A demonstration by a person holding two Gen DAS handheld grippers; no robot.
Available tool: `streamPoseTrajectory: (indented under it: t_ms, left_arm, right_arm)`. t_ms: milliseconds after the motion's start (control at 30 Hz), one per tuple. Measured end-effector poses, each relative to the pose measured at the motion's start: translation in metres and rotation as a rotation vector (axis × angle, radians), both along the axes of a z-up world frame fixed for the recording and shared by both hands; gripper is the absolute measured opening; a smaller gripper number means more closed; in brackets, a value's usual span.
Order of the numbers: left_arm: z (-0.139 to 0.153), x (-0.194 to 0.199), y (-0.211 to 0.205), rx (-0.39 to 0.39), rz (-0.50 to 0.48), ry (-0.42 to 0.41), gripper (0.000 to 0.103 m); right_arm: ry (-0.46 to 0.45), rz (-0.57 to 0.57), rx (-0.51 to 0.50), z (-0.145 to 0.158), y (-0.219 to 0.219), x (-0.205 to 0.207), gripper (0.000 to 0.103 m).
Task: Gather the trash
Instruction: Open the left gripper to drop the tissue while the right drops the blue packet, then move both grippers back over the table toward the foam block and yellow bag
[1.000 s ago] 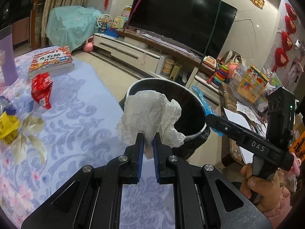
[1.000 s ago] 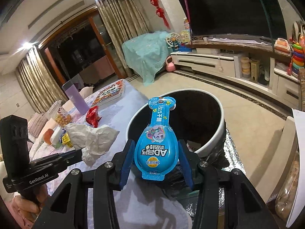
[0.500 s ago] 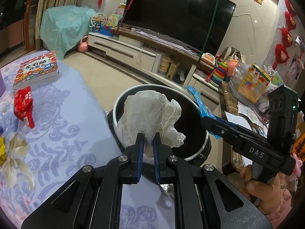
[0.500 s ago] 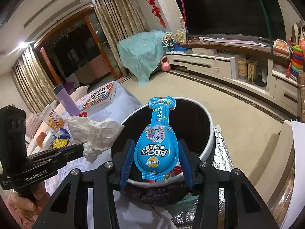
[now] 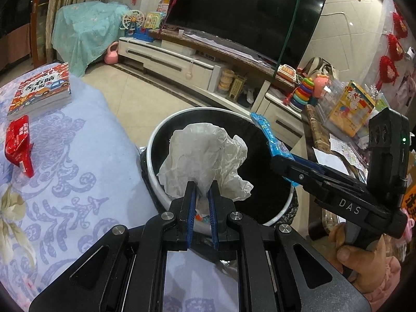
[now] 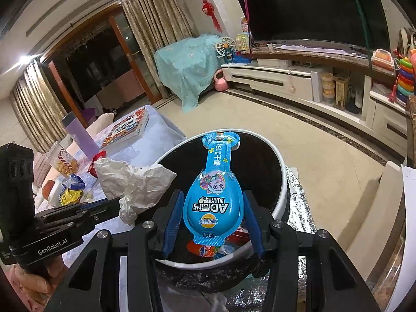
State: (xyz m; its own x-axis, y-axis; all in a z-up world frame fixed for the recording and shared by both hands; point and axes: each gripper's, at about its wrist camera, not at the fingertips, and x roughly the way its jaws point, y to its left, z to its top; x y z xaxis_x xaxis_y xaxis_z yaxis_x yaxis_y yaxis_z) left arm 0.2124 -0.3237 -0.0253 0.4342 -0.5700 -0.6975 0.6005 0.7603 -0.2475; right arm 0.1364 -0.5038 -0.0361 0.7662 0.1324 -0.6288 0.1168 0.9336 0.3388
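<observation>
Beside floral tablecloth [image 5: 78,182], over bin [image 5: 161,140]: L jaws w/ tissue [image 5: 205,156], R w/ blue wrapper [image 6: 214,195].

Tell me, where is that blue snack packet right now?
The blue snack packet is clamped in the right gripper, held over the open trash bin, with the crumpled white paper in the left gripper just to its left.

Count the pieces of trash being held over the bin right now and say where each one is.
2. The crumpled white paper is pinched in the left gripper above the bin's near-left rim. The blue snack wrapper sits between the right gripper's fingers over the bin's opening. More trash lies inside the bin, partly hidden.
</observation>
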Motion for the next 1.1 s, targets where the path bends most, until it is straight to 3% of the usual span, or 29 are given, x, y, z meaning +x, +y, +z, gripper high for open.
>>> streamPoseTrajectory:
  t_ms: [100,333,500,600,767,1100]
  left_arm:
    - [-0.001,0.003,-0.001,0.004,0.002,0.007,0.01]
    - [-0.003,0.003,0.003,0.007,0.022,0.018,0.031]
    - [-0.006,-0.002,0.023,-0.013,0.072,0.033,0.045]
    - [-0.008,-0.009,0.044,-0.034,0.113,0.042,0.053]
    - [-0.015,-0.025,0.086,-0.052,0.19,0.05,0.056]
    - [-0.026,-0.046,0.185,-0.048,0.359,0.059,0.056]
  right_arm:
    - [0.006,0.001,-0.003,0.001,-0.002,0.003,0.047]
    - [0.021,-0.011,0.004,0.0,-0.007,0.008,0.051]
    - [0.002,-0.02,0.008,0.004,-0.004,-0.001,0.064]
    - [-0.014,-0.019,0.018,0.008,0.003,-0.006,0.079]
    - [-0.038,0.003,0.034,0.015,0.025,-0.013,0.096]
    - [-0.059,0.083,0.101,0.011,0.089,-0.02,0.1]
